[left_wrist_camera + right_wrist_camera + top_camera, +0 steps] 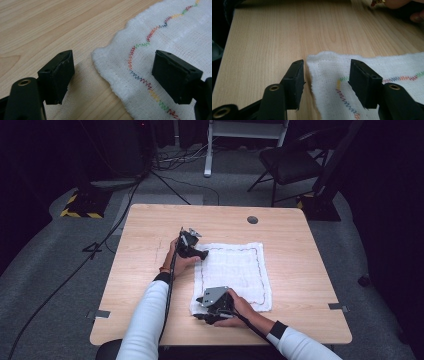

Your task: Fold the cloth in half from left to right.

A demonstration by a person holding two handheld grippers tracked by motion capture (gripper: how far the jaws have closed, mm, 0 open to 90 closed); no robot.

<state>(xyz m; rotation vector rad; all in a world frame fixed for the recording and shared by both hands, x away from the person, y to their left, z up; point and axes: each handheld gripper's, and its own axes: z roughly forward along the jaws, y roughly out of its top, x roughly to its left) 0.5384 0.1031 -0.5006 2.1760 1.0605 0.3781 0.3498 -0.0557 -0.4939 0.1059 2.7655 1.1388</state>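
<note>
two claws (204, 254) (200, 316), one white cloth (235, 270).

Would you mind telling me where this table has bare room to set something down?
Bare wood runs along the table's right side beyond the white cloth, and across the far edge. It's crowded at the cloth's left corners, under the left gripper and right gripper.
</note>
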